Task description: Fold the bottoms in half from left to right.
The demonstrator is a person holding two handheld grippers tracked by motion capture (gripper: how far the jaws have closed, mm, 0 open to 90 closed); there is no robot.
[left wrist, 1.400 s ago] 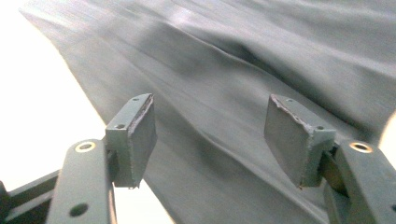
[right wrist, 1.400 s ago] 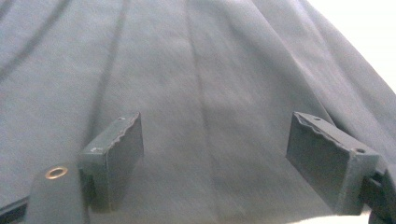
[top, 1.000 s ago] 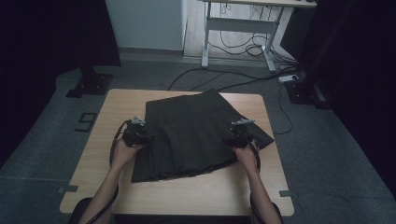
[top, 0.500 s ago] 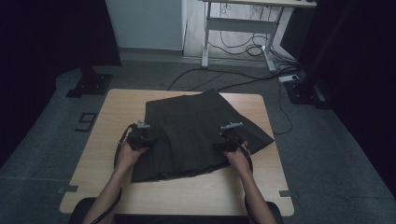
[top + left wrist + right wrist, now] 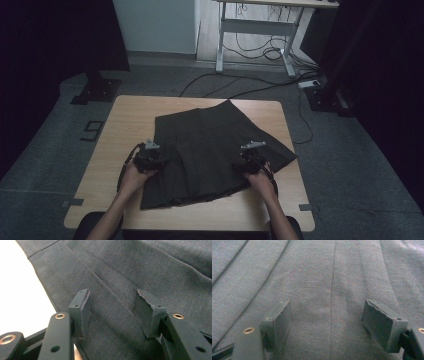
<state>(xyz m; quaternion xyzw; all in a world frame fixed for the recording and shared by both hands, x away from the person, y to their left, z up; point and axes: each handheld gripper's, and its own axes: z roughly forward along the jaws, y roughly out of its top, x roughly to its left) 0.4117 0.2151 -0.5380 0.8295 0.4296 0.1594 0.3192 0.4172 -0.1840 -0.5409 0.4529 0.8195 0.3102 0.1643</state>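
A dark pleated skirt (image 5: 210, 150) lies flat on a wooden table (image 5: 125, 120), its long axis running from the near left corner away to the right; no writing shows on it. The left gripper (image 5: 148, 156) sits over the skirt's left edge, jaws spread, nothing pinched. The right gripper (image 5: 251, 159) sits over its right side, jaws apart on flat cloth. Bare tabletop borders the skirt on both sides
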